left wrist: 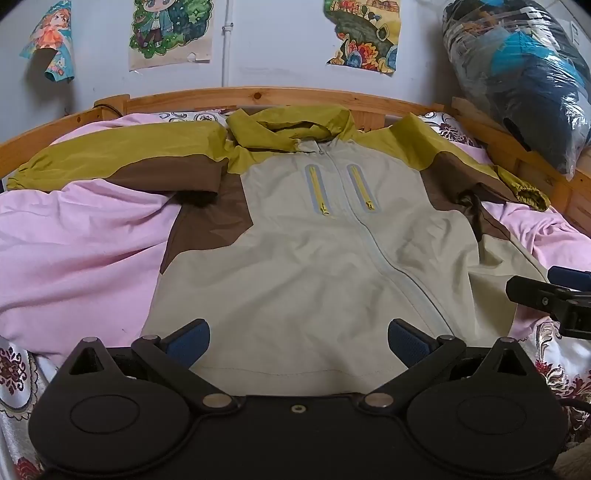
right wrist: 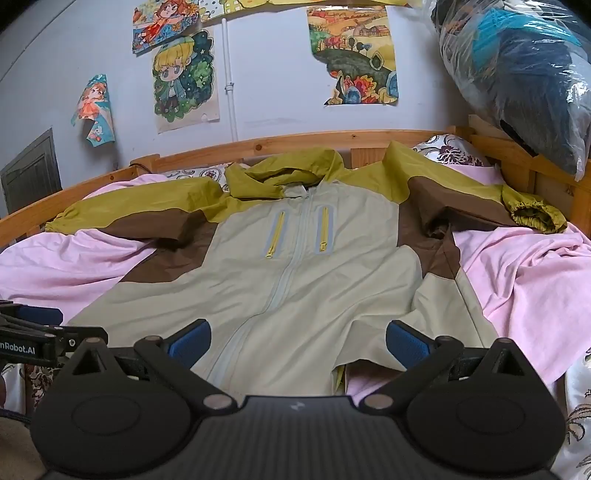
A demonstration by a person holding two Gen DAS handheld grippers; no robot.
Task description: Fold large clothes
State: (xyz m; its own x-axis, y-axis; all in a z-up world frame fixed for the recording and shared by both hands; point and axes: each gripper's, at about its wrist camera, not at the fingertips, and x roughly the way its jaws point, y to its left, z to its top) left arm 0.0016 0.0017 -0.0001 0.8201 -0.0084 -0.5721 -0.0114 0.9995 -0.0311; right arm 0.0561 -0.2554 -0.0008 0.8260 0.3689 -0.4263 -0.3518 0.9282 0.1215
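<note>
A: Left gripper [left wrist: 299,338]: jaws at full spread, nothing between the blue pads [left wrist: 190,339], nothing held. It hangs over the near hem, tilted down toward the cloth.

B: Right gripper [right wrist: 298,341]: same, wide open and empty, angled down less steeply, above the hem just right of the main zip. The other tool shows at each view's edge, so the two sit side by side, apart.

A: Task item: one jacket [left wrist: 314,258], front up, zipped, spread flat on the bed, hood [left wrist: 291,129] at the far end against the rail. Beige body, brown side panels, olive shoulders.

B: Count: two sleeves, both stretched outward, left sleeve [left wrist: 110,155] and right sleeve [right wrist: 480,206]; two yellow chest zips [right wrist: 299,234].

A: Under it, one rumpled pink sheet [left wrist: 74,251], bunched on both sides. Patterned bedding shows at the near corners.

B: Surroundings: wooden bed frame [right wrist: 295,142] along the far side; one plastic-wrapped bundle [right wrist: 517,74] propped at far right, overhanging the frame. Wall drawings, left view: three [left wrist: 171,33].

A: Nothing lies on the jacket.
</note>
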